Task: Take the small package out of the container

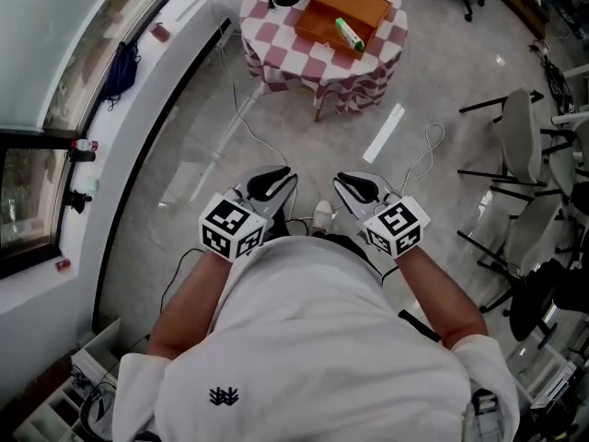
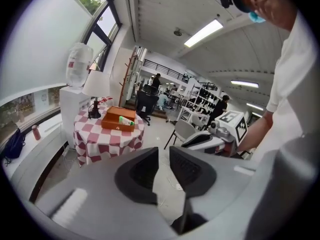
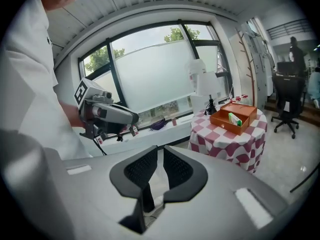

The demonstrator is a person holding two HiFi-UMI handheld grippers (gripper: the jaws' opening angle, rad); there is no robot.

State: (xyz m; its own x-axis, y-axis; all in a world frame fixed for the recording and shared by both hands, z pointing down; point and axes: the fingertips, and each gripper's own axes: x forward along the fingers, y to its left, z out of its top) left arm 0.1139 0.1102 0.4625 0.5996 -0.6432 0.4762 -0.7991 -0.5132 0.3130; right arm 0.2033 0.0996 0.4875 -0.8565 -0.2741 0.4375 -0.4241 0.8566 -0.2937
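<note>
So nothing was really under way yet. The person was standing well back from the round table (image 1: 276, 49) with the checkered cloth, with a stretch of bare floor in between. The left gripper (image 1: 274, 180) and right gripper (image 1: 354, 185) were tucked in close to the body, side by side and pointed roughly toward the table. To me that looked like a carry or ready pose rather than a reach.

Each gripper's own view showed its jaws squeezed nearly together, with just a slit between the pads and only floor behind it, so both were empty. My guess is they were clenched like that simply because there was nothing to grab from that far away.

The orange container (image 1: 331, 5) sat on the tabletop, over toward its right edge as the head view had it. The small package (image 1: 348, 33), green and white, lay inside by the container's near right corner, untouched. It sat on top in plain sight, so it looked easy to pick once someone got close enough.
</note>
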